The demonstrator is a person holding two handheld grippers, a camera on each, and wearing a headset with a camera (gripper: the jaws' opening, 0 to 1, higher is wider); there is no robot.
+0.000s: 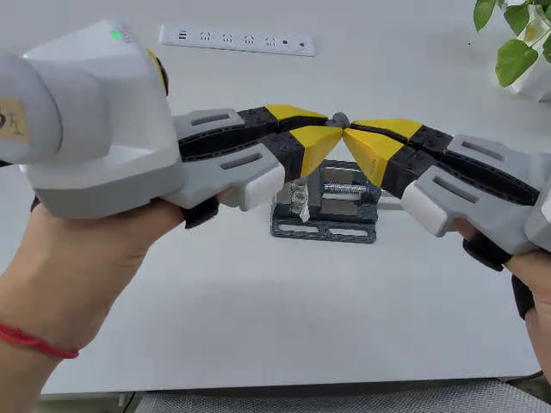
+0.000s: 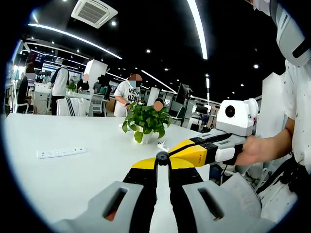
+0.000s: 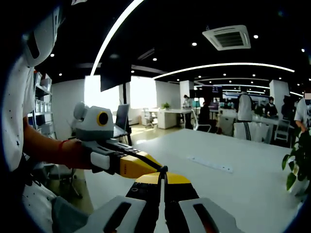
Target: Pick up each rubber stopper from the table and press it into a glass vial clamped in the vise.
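Dimly, stopper (image 1: 339, 120) shows where left tool (image 1: 334, 126) meets right tool (image 1: 349, 132).

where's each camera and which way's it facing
Head view: headset, facing forward and down at the table, vise, left hand-held gripper and right hand-held gripper; left hand and right hand show.
Left gripper view: on the left one, facing the right one and a plant; right hand shows.
Right gripper view: on the right one, facing the left; left hand shows.
Both gripper views share the stopper at the tips.
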